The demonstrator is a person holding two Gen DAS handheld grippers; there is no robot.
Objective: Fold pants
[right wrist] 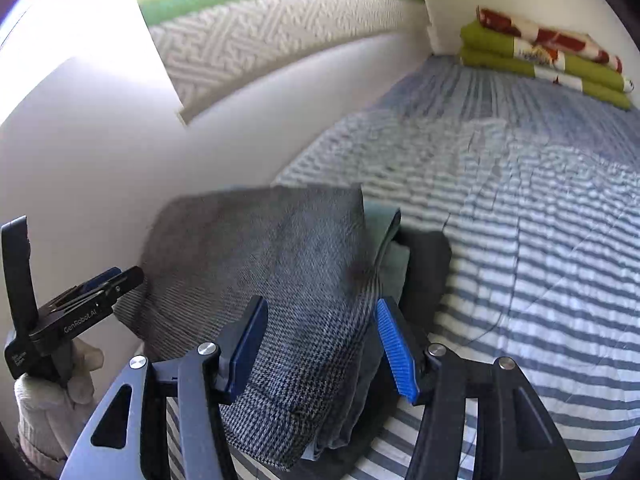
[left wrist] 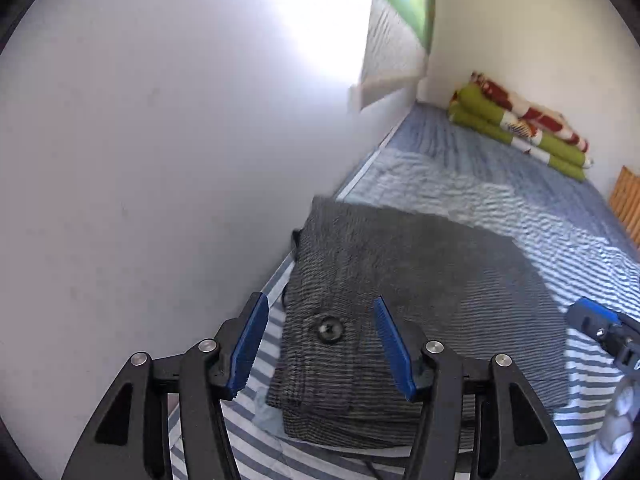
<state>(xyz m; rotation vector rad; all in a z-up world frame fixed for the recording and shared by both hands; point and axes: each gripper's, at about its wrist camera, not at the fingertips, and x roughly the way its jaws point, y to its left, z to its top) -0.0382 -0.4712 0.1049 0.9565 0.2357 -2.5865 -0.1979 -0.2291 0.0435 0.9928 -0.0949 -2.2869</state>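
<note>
Grey checked pants [left wrist: 400, 280] lie folded on the striped bed beside the wall, a dark button [left wrist: 330, 329] facing up near the front. My left gripper [left wrist: 322, 346] hovers open over the button end, nothing between its blue pads. In the right wrist view the same pants [right wrist: 272, 280] top a small stack of folded clothes, with greenish and dark garments [right wrist: 416, 276] showing at the right edge. My right gripper [right wrist: 320, 348] is open above the stack's near corner. The left gripper [right wrist: 100, 284] shows at the far left, held by a gloved hand [right wrist: 52, 396].
The white wall [left wrist: 160, 160] runs close along the left of the pants. A folded green, red and white blanket [left wrist: 520, 128] sits at the far end of the striped sheet [right wrist: 540, 260]. A wooden slatted piece [left wrist: 628, 204] stands at the right edge.
</note>
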